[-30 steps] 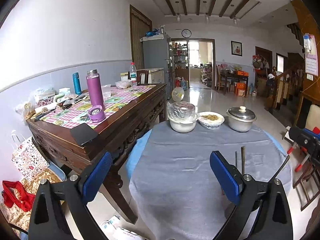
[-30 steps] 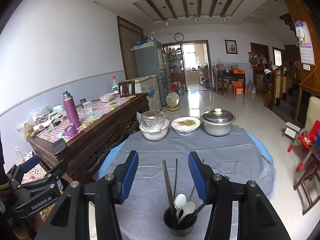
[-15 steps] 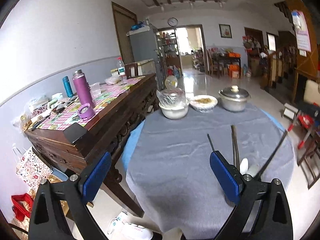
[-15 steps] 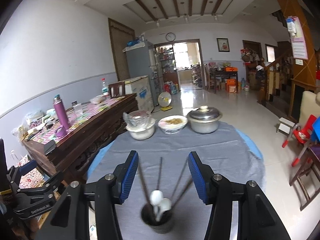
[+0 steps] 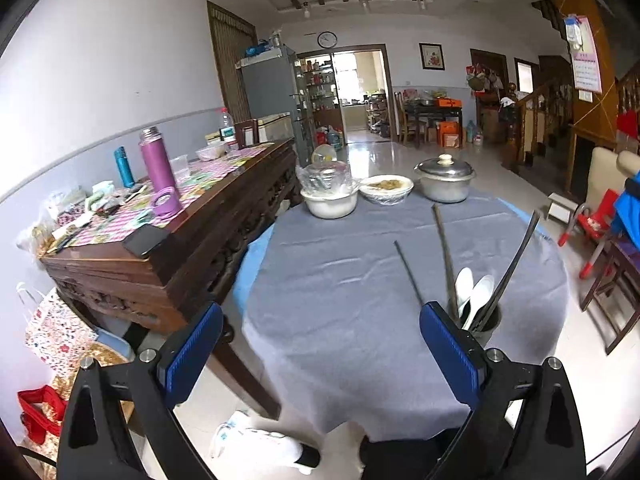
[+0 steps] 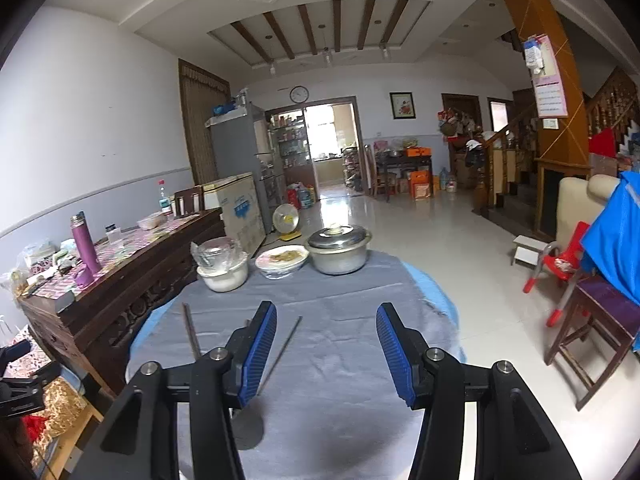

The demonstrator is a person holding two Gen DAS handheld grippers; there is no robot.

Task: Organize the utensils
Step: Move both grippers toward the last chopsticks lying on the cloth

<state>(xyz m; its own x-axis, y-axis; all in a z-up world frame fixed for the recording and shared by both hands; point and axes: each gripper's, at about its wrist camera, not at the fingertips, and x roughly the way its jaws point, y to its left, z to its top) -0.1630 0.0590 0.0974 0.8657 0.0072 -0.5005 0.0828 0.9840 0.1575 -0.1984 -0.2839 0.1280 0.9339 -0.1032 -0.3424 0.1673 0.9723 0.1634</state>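
Observation:
A dark cup [image 5: 486, 322] stands on the grey tablecloth [image 5: 340, 300] of the round table, holding two white spoons [image 5: 472, 294] and several dark chopsticks [image 5: 444, 248]. In the left wrist view the cup sits just behind the right finger of my left gripper [image 5: 320, 346], which is open and empty. In the right wrist view my right gripper [image 6: 326, 346] is open over bare cloth, nothing between its pads. The chopsticks [image 6: 286, 344] stick up at and left of its left finger [image 6: 260, 354], which hides most of the cup.
At the table's far edge stand a covered white bowl [image 5: 330, 200], a plate of food [image 5: 386, 188] and a lidded metal pot [image 5: 444, 180]. A cluttered wooden sideboard [image 5: 168, 256] flanks the table on the left. Chairs [image 6: 588, 320] stand to the right. A person's shoe [image 5: 260, 444] is below.
In the right wrist view the cup slid from between the fingers to behind the left finger as the gripper moved right. In the left wrist view the cup and spoons came into sight.

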